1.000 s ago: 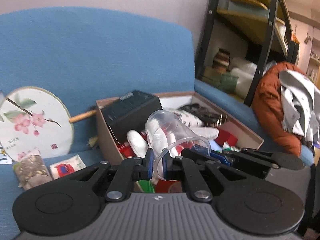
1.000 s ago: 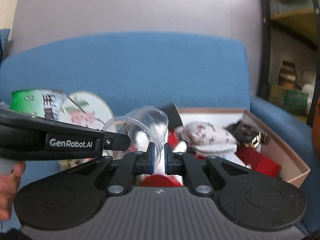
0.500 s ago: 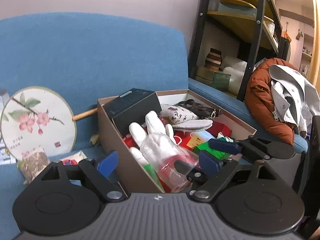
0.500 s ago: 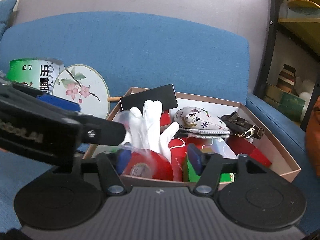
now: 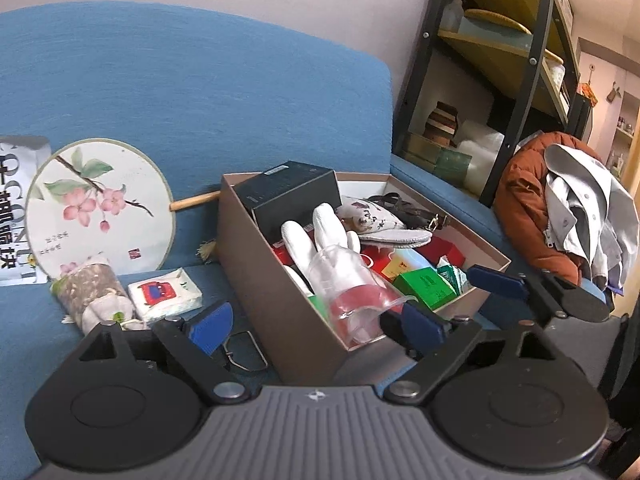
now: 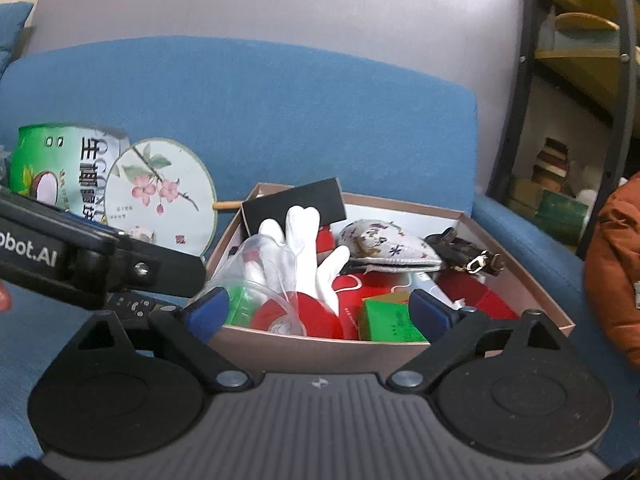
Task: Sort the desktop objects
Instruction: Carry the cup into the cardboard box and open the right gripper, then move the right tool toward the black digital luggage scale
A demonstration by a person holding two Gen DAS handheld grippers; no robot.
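A brown cardboard box (image 5: 256, 280) sits on the blue sofa, also in the right wrist view (image 6: 280, 344). A clear plastic cup (image 5: 348, 296) lies on its side in the box's near corner, over a white glove (image 5: 316, 236) and red items; it also shows in the right wrist view (image 6: 260, 280). My left gripper (image 5: 316, 326) is open and empty, just in front of the cup. My right gripper (image 6: 318, 310) is open and empty at the box's near wall. The box also holds a black box (image 5: 292, 192), a floral pouch (image 6: 384, 244) and green packets (image 5: 424, 288).
Left of the box on the sofa lie a round floral fan (image 5: 96, 208), a tissue pack (image 5: 164, 296), a snack packet (image 5: 92, 292) and a green-and-white bag (image 6: 60, 168). A metal clip (image 5: 244, 356) lies near my left fingers. A shelf (image 5: 500, 80) and jackets (image 5: 560, 208) stand right.
Both grippers were shut on the clear cup; both opened and drew back. The cup dropped and now lies on its side in the box.
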